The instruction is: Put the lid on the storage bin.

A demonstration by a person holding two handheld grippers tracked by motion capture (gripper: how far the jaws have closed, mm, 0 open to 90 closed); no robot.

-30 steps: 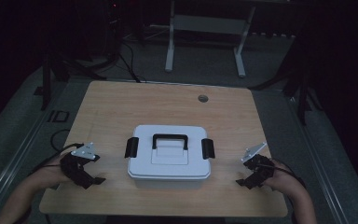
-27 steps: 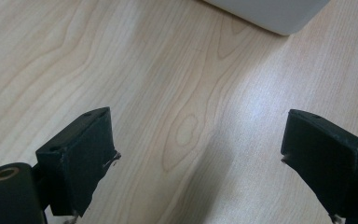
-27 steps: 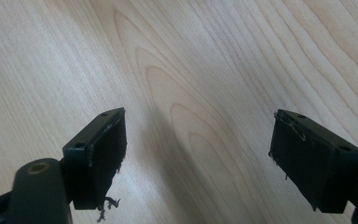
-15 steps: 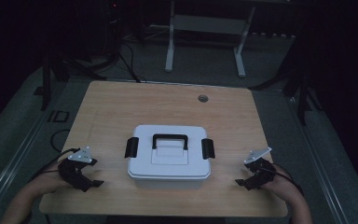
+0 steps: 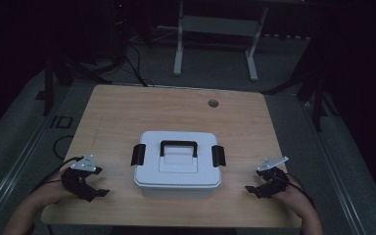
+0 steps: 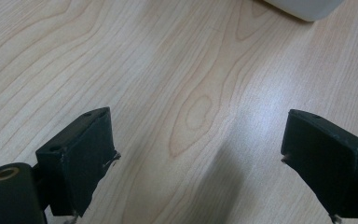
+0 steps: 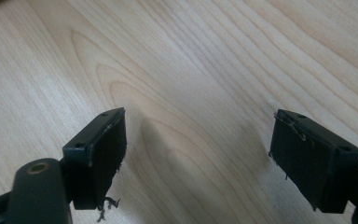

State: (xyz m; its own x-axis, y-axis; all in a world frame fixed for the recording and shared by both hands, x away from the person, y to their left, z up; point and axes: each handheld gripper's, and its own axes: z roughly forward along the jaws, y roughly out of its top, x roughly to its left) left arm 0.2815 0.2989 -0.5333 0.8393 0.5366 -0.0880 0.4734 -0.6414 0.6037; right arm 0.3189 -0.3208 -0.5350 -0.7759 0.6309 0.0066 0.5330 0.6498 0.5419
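Both tongs stand wide and empty: your left gripper [image 5: 89, 183] near the bench's [image 5: 127, 117] front-left corner, your right gripper [image 5: 264, 183] near its front-right. Between them, mid-bench, the lidded white box [image 5: 177, 166] looks rigid and smooth; take its black handle [image 5: 178, 146]. Nothing blocks it.

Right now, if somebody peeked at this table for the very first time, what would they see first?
First, the white box in the middle of the wooden table, lid on, with a black handle on top and a black latch at each end. Next, the two black grippers near the front edge: the left gripper on one side of the box and the right gripper on the other, both open and holding nothing.
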